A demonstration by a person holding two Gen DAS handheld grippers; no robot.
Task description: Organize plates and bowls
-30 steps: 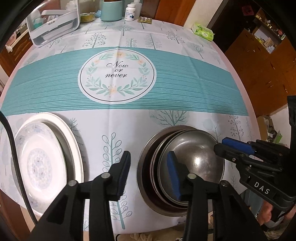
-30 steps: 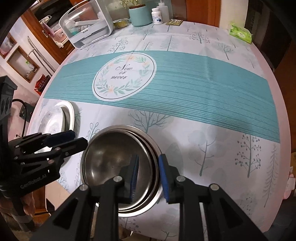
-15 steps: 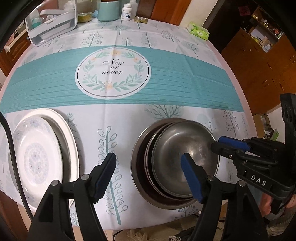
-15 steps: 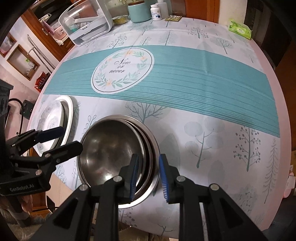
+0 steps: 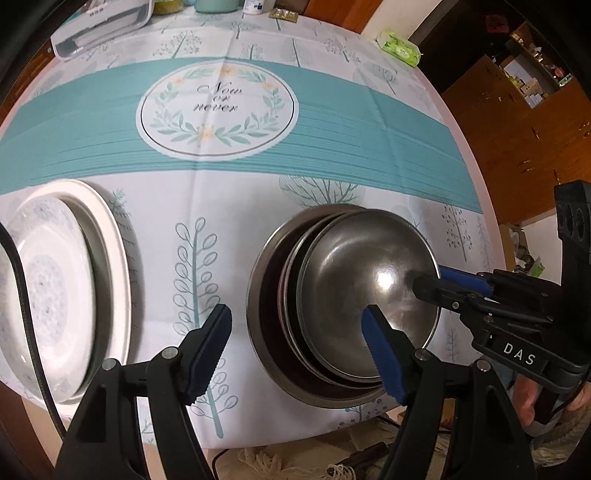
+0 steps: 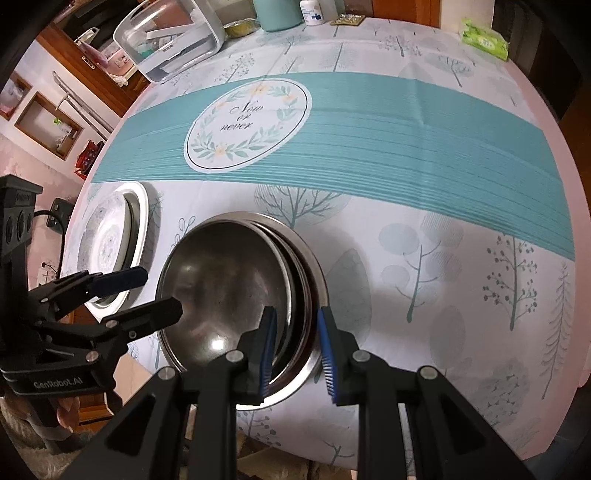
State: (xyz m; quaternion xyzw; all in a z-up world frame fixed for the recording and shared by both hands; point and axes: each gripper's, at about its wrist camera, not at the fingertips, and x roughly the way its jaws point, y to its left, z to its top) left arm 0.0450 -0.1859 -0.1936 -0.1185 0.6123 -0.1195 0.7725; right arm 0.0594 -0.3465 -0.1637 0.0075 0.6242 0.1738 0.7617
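The counter (image 5: pixel 332 147) carries a white cloth with tree prints, a teal band and a round "Now or never" emblem (image 5: pixel 217 110). Wooden cabinets (image 5: pixel 517 122) stand beyond its right edge.

Both tools point steeply down at the near edge. The left tool (image 5: pixel 295 343) has its jaws wide apart, with nothing between the pads. The right tool (image 6: pixel 295 347) is clamped on the rim of the top steel bowl (image 6: pixel 229 288).

The steel bowls are nested in a stack (image 5: pixel 280 314) at the near edge. White plates (image 5: pixel 48 288) lie stacked at the near left edge. A clear plastic box (image 6: pixel 170 40), a teal jar (image 6: pixel 277 14) and a green packet (image 6: pixel 484 40) sit along the far edge.
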